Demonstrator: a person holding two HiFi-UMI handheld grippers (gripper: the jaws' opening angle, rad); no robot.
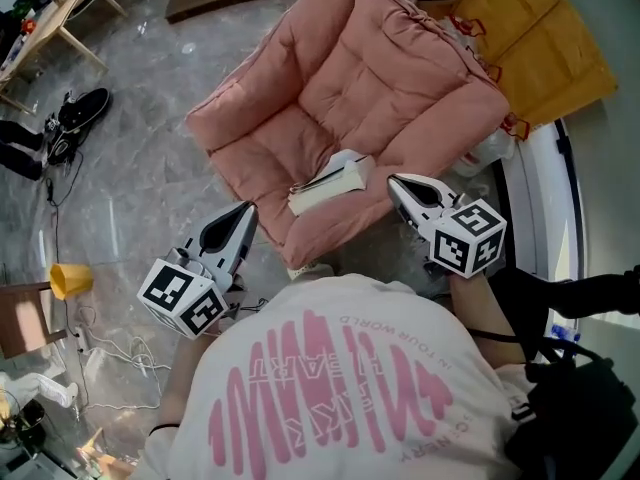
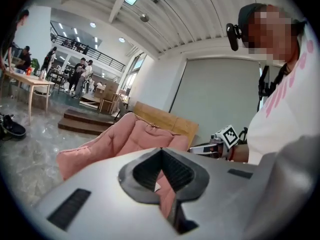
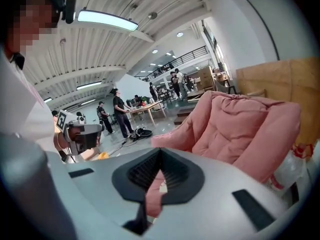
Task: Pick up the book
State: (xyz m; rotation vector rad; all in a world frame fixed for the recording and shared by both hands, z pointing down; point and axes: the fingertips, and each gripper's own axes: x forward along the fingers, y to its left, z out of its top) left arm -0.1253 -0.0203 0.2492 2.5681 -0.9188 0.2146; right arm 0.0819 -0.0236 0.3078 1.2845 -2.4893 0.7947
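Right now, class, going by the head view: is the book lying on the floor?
No, the book lies on the seat of the pink armchair, near its front edge.

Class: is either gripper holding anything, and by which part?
Nothing is held. The left gripper and right gripper are both shut and empty; the book lies on the pink armchair between them.
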